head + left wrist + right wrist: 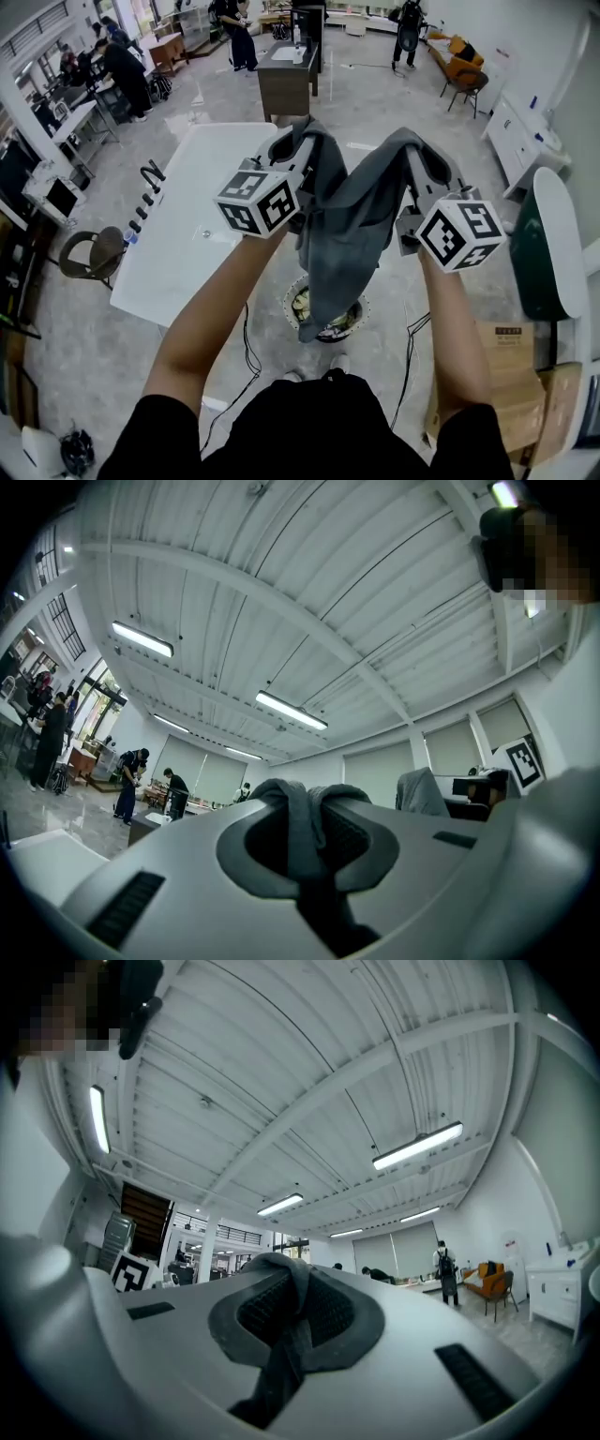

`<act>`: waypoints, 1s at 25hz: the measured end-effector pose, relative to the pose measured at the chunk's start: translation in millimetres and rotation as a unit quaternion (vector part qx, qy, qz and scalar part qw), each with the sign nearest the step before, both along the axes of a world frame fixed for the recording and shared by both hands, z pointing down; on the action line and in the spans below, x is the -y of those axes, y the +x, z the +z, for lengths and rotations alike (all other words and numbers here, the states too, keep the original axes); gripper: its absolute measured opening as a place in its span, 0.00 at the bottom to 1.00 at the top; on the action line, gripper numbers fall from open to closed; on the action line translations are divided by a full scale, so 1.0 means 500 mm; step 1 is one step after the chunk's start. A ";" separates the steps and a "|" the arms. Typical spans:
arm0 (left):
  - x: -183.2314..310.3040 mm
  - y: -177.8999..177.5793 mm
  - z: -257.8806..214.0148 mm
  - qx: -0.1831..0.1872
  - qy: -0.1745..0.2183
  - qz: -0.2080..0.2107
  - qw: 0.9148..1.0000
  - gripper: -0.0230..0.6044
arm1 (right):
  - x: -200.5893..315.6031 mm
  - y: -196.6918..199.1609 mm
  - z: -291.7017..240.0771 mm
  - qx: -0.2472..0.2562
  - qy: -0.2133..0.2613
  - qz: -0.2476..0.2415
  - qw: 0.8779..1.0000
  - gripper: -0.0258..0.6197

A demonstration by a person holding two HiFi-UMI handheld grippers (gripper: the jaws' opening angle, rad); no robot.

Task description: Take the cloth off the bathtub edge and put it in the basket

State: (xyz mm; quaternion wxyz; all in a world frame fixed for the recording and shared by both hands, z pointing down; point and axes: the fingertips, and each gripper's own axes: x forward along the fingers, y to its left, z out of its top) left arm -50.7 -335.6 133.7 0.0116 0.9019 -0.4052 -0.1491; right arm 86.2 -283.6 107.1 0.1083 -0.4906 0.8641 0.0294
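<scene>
A grey cloth (345, 216) hangs in the air between my two grippers, sagging in the middle and trailing down toward the floor. My left gripper (302, 141) is shut on the cloth's left corner (305, 822), which bunches between the dark pads. My right gripper (419, 148) is shut on the right corner (292, 1321). The white bathtub (192, 220) lies at the left, below my left arm. A round basket (328, 309) stands on the floor below the hanging cloth, partly hidden by it. Both gripper views point up at the ceiling.
A black tap (150, 173) sits on the bathtub's left rim. A green and white chair-like object (548, 244) stands at the right, with cardboard boxes (511, 375) below it. Cables (246, 352) lie on the floor. People (127, 70) work at desks far left.
</scene>
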 end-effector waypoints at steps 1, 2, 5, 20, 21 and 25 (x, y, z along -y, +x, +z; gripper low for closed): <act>0.009 0.000 0.012 0.009 -0.001 -0.001 1.000 0.11 | 0.009 -0.006 0.010 0.007 -0.012 -0.005 1.000 0.09; 0.018 0.004 0.025 0.020 -0.002 -0.001 1.000 0.11 | 0.019 -0.012 0.019 0.009 -0.022 -0.009 1.000 0.09; 0.028 0.026 0.076 0.047 -0.016 0.008 0.999 0.11 | 0.037 -0.026 0.057 -0.016 -0.041 -0.007 0.999 0.09; 0.060 -0.022 0.033 0.054 -0.019 -0.009 0.998 0.11 | 0.076 -0.029 -0.016 -0.042 -0.034 0.033 0.998 0.09; 0.058 -0.026 0.021 0.051 -0.015 -0.008 0.999 0.11 | 0.071 -0.029 -0.031 -0.036 -0.029 0.033 0.998 0.09; 0.046 -0.034 -0.018 0.032 -0.020 -0.003 0.999 0.11 | 0.050 -0.037 -0.077 -0.030 -0.008 0.026 0.999 0.09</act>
